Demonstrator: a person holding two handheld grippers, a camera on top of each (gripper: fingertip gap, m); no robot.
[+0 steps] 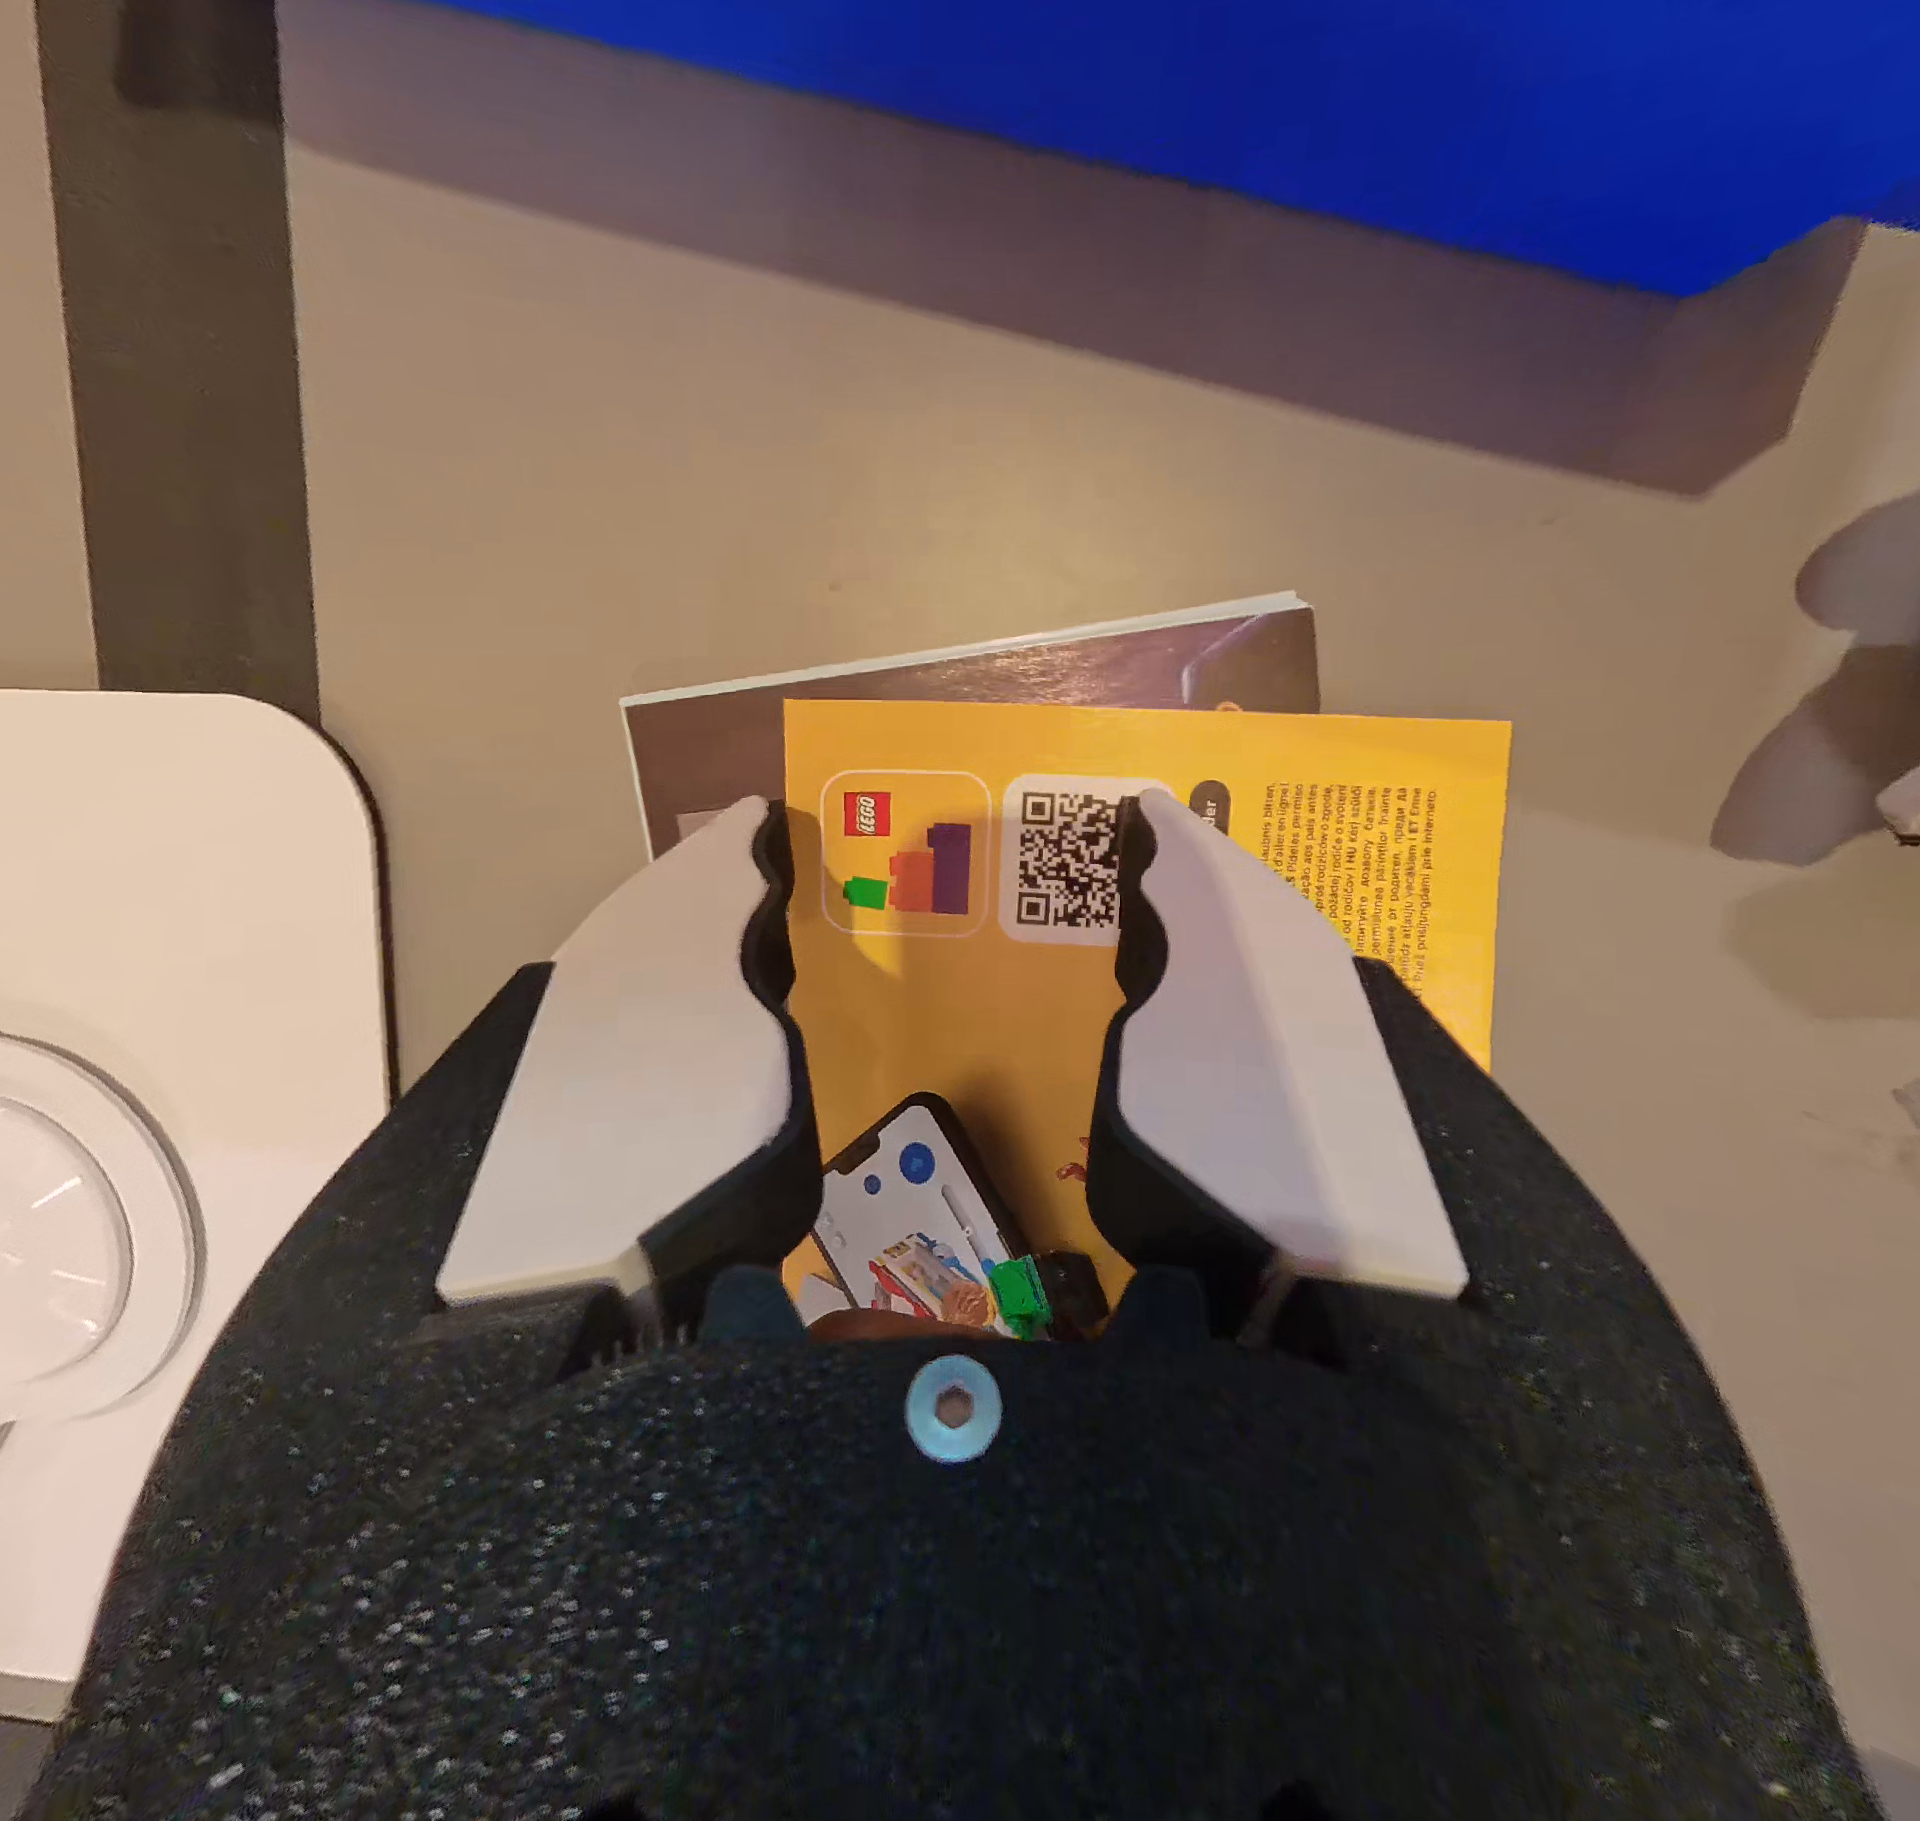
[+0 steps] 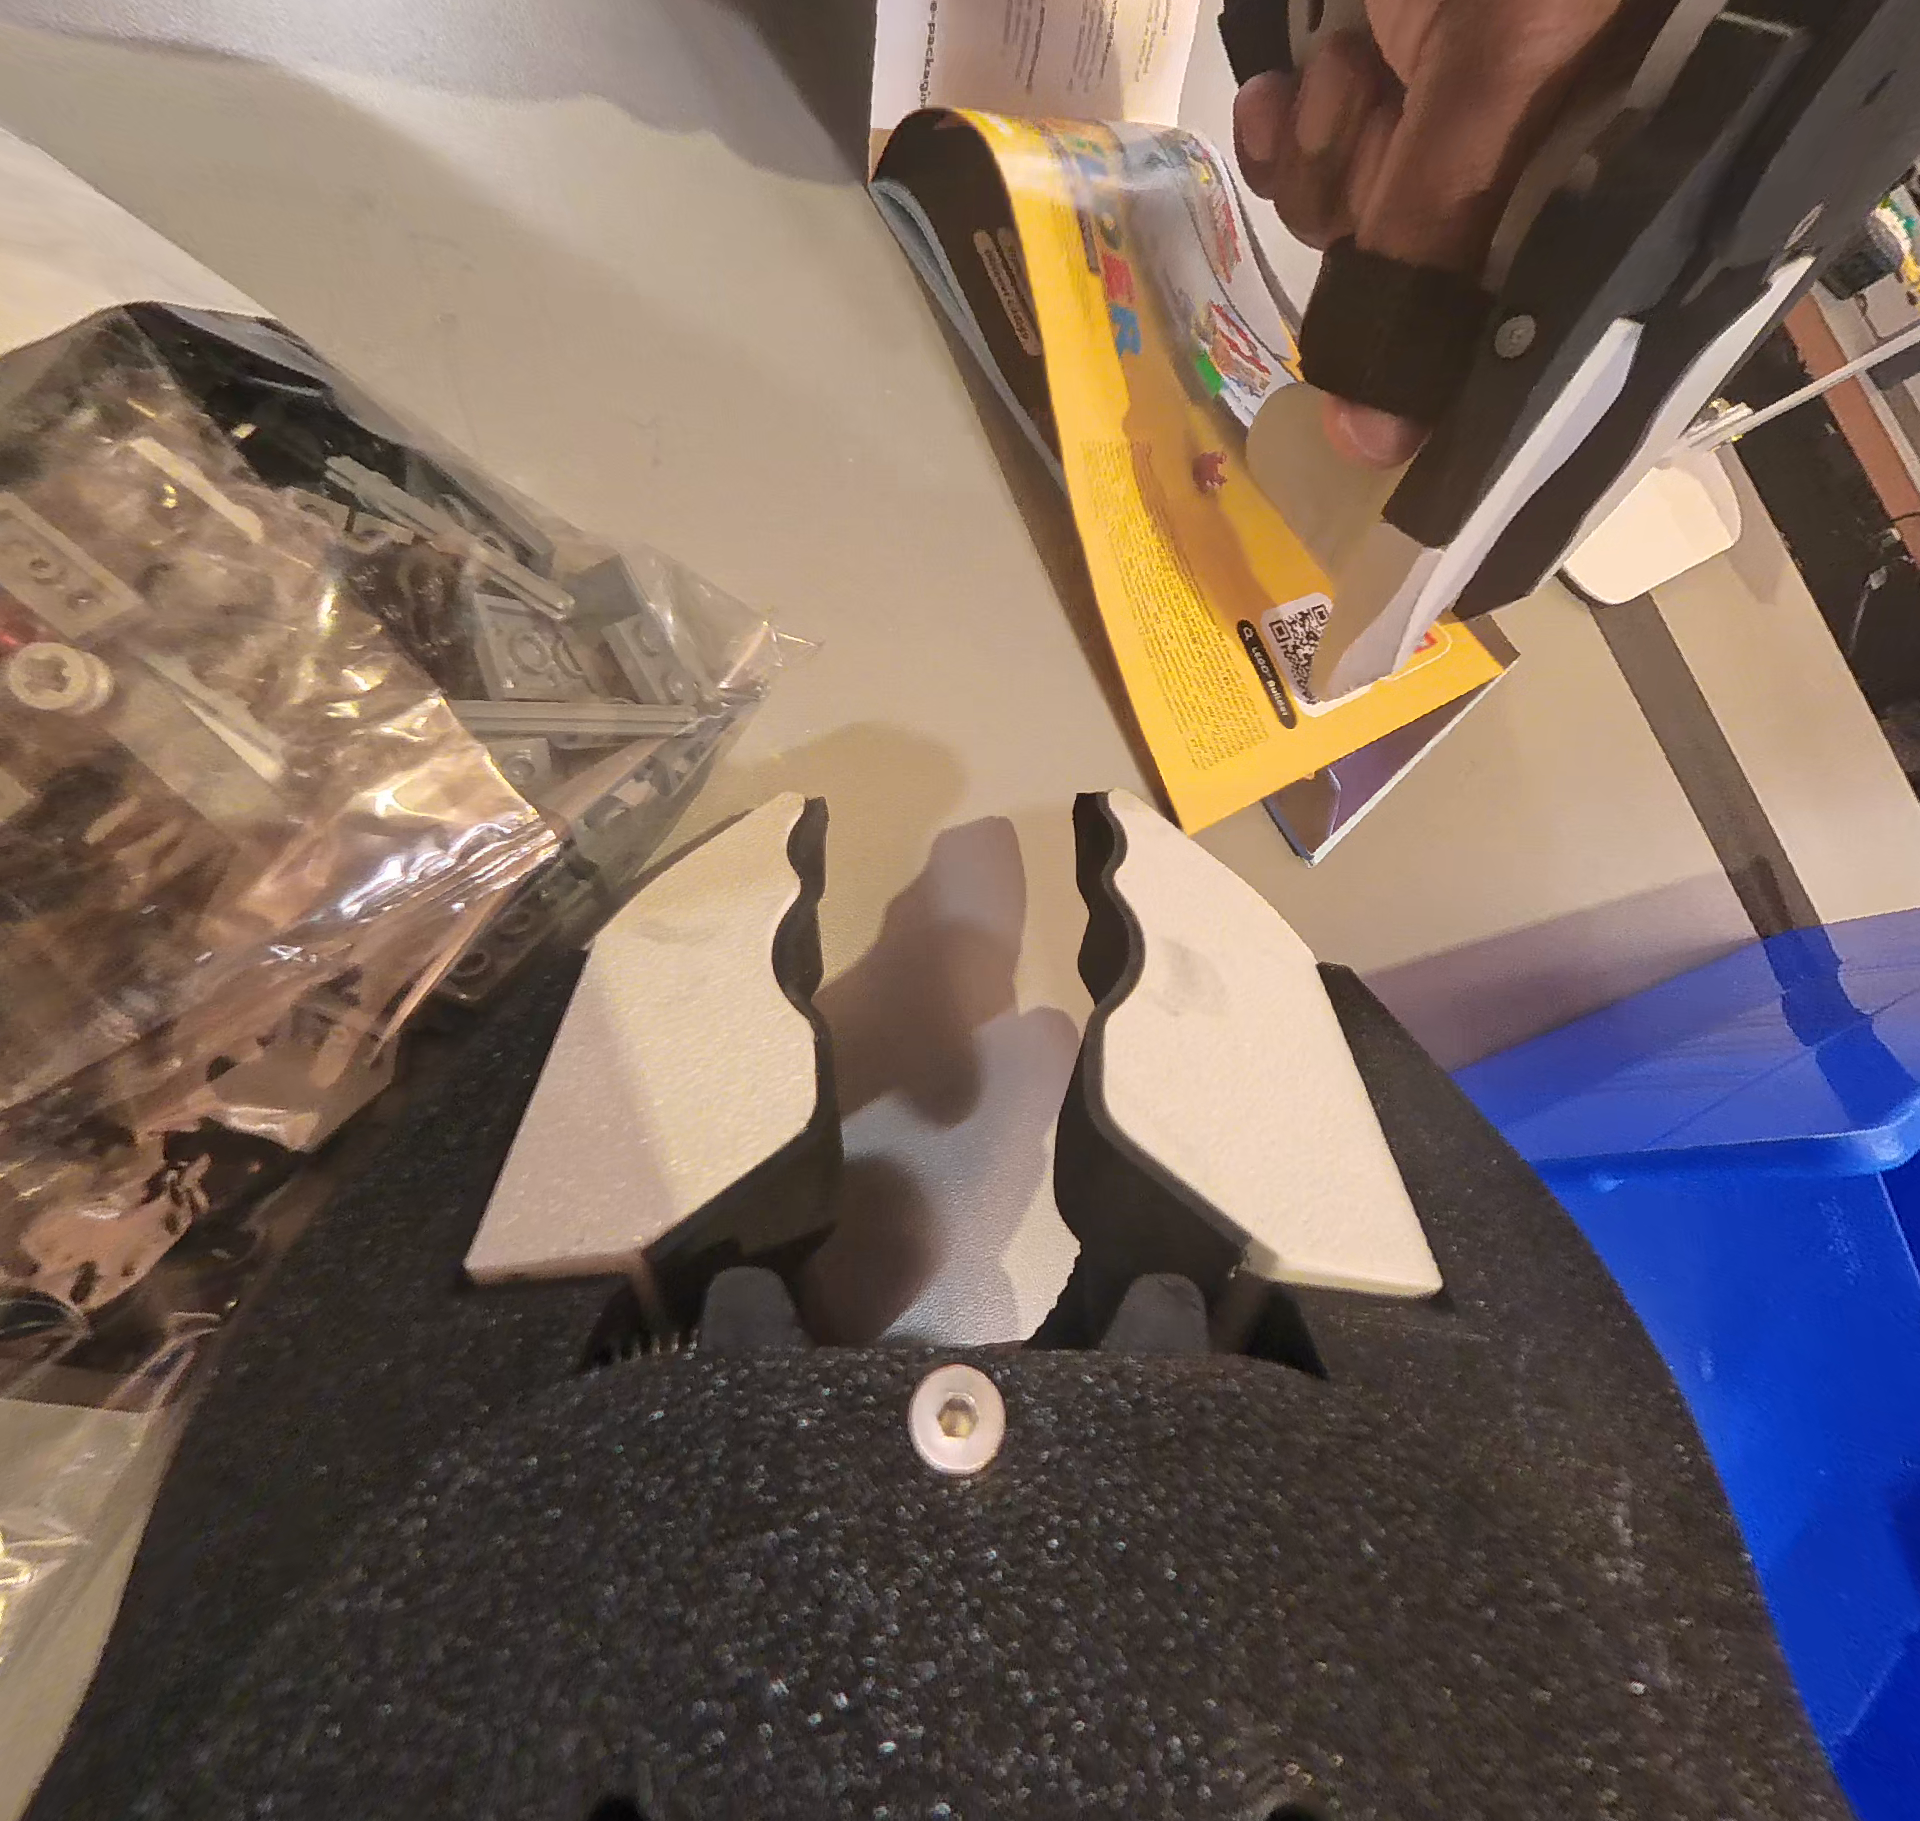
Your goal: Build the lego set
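Nearest to your left camera, the left gripper (image 1: 954,872) stands with its jaws wide apart over the yellow leaflet (image 1: 1340,940); the pads do not press on it, so it holds nothing. The right wrist view shows the same gripper from the side, with one fingertip (image 2: 1382,639) low on the printed yellow page, and whether it really touches the paper you cannot tell. The leaflet lies on top of a darker booklet (image 1: 935,696), whose corner looks out behind it, and its far part curls upward. Your right gripper (image 2: 948,872) is also spread open, with only the beige table (image 2: 727,400) and its own shadow between the fingers. Just to its left lies a clear plastic bag of grey building bricks (image 2: 343,649), sealed as far as one can see. A blue bin (image 2: 1766,1200) stands at the right. Nothing is lifted yet; both papers and the bag rest on the table.
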